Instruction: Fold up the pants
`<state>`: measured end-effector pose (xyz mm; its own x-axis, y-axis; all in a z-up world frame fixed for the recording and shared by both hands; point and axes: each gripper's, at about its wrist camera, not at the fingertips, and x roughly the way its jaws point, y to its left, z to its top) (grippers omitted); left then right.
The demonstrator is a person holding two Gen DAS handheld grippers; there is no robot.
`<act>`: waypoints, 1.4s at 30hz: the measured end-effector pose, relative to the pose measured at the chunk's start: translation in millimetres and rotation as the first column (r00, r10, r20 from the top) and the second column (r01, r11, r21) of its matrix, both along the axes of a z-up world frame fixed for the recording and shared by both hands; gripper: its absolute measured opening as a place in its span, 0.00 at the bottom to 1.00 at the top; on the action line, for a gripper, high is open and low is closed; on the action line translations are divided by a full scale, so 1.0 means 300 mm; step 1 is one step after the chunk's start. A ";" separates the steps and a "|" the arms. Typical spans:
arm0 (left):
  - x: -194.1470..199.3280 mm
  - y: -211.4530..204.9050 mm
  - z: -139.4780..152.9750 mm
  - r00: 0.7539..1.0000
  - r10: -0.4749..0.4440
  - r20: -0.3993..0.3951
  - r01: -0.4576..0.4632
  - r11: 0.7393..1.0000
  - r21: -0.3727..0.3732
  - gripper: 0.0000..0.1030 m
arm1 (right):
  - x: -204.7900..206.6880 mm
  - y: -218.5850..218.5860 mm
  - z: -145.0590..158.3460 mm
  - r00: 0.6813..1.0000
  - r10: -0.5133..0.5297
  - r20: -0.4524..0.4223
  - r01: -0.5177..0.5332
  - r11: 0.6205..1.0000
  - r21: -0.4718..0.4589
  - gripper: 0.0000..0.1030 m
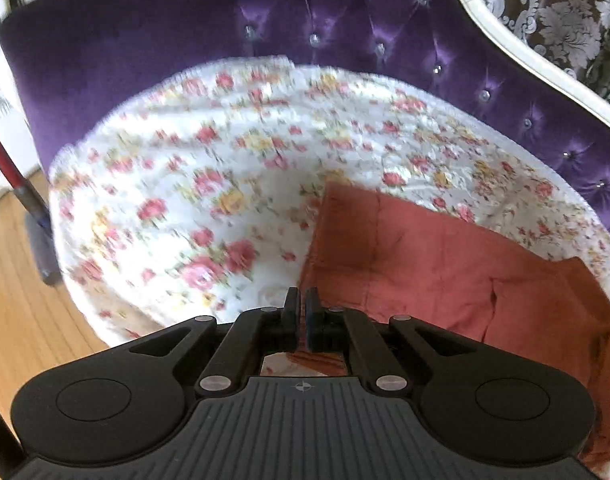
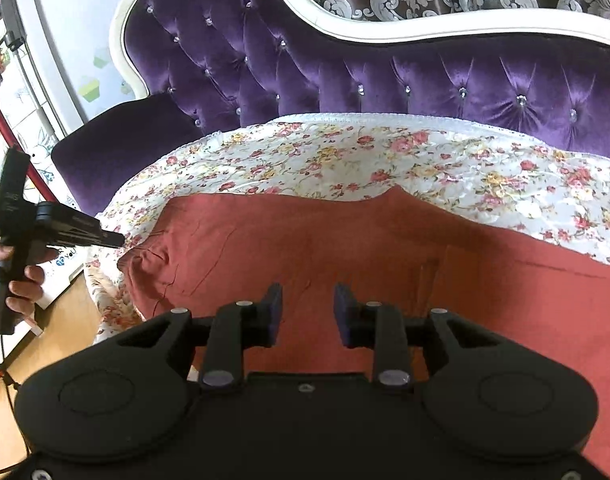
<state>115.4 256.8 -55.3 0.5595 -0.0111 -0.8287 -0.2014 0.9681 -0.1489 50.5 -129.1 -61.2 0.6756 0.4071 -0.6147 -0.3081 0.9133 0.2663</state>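
Note:
Rust-red pants [image 2: 305, 240] lie flat on a floral cover [image 2: 385, 152] on the purple sofa. In the left wrist view the pants [image 1: 425, 264] fill the lower right. My left gripper [image 1: 301, 300] has its jaws together at the pants' left edge; whether cloth is pinched between them is hidden. It also shows in the right wrist view [image 2: 117, 240], held by a hand at the pants' left end. My right gripper [image 2: 308, 300] is open and empty above the middle of the pants near the front edge.
The tufted purple sofa back [image 2: 345, 72] with a white frame [image 2: 385, 28] rises behind the cover. A purple armrest [image 1: 105, 60] stands at the left. Wood floor [image 1: 17, 280] lies below left, with a red-handled tool [image 1: 9, 168] leaning there.

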 end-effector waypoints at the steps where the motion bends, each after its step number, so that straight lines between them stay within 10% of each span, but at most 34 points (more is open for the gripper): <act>1: 0.004 0.001 -0.017 1.000 -0.002 -0.009 0.002 1.000 -0.021 0.03 | 0.000 0.000 -0.001 1.000 0.001 -0.003 -0.001 1.000 0.001 0.39; 42: 0.066 0.084 -0.089 0.999 -0.040 0.010 0.042 0.978 -0.206 0.04 | 0.027 0.080 -0.049 0.993 0.098 -0.058 -0.096 0.995 0.036 0.39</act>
<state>135.1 282.0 -82.0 0.5598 -0.2042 -0.8031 -0.1606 0.9240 -0.3469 58.8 -105.0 -75.9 0.5941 0.4901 -0.6378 -0.3778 0.8701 0.3166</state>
